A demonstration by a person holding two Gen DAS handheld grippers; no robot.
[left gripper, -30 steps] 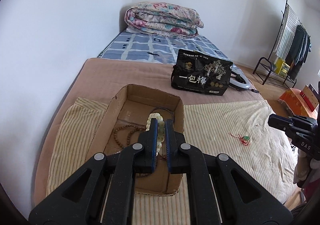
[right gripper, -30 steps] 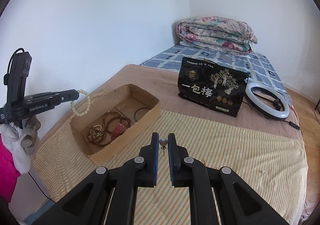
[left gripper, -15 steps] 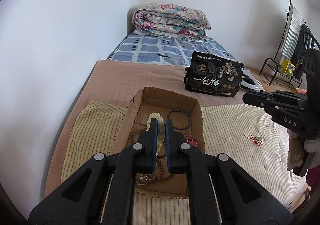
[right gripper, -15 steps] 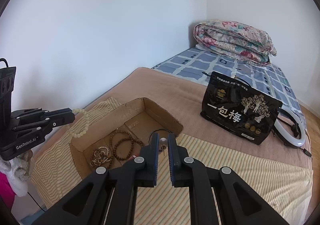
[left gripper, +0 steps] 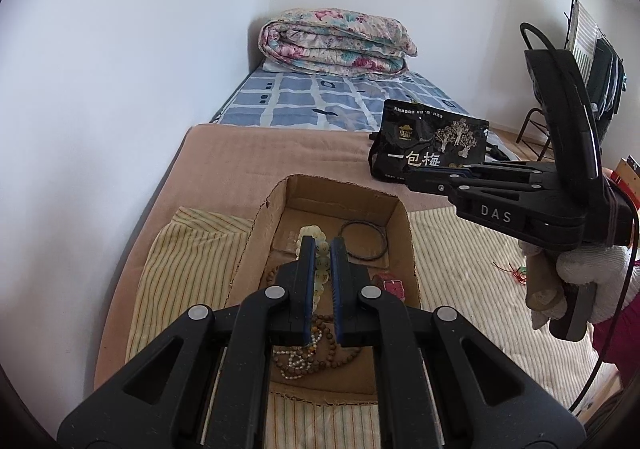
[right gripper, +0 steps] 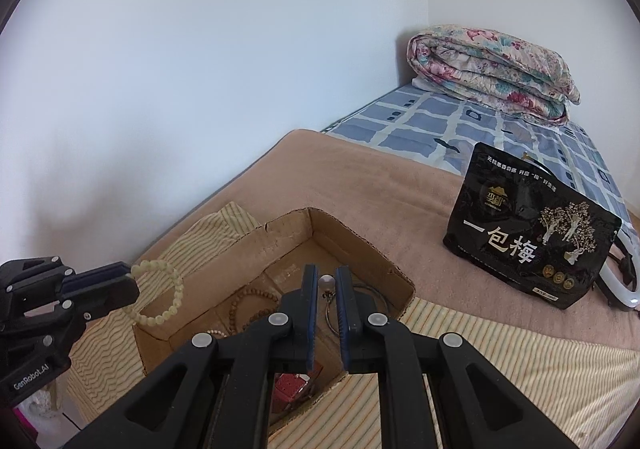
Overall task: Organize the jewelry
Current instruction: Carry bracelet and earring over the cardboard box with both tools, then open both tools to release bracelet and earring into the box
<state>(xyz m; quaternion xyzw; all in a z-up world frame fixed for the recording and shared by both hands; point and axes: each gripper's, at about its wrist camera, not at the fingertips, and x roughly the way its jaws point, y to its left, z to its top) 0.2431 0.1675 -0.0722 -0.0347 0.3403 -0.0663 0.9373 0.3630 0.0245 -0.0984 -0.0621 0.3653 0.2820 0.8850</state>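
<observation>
An open cardboard box (left gripper: 402,233) (right gripper: 280,237) sits on the striped cloth on the bed. It holds brown bead bracelets (left gripper: 320,353) (right gripper: 252,299), a thin dark ring (left gripper: 364,241) and a red item (left gripper: 390,285). My left gripper (left gripper: 322,249) is shut on a pale bead bracelet (left gripper: 314,233) (right gripper: 160,297) and holds it above the box. My right gripper (right gripper: 326,277) is shut on a small pearl earring (right gripper: 327,283) over the box's right side; it also shows in the left wrist view (left gripper: 424,179).
A black snack bag (left gripper: 428,145) (right gripper: 528,229) stands behind the box. A folded floral quilt (left gripper: 336,43) (right gripper: 492,73) lies at the bed's head. A red-and-green trinket (left gripper: 516,271) lies on the striped cloth. A ring light (right gripper: 624,285) lies right of the bag. The wall runs along the left.
My right gripper has carried the earring left, from over the striped cloth to over the box. My left gripper still holds the pale bracelet above the box and has shifted slightly left.
</observation>
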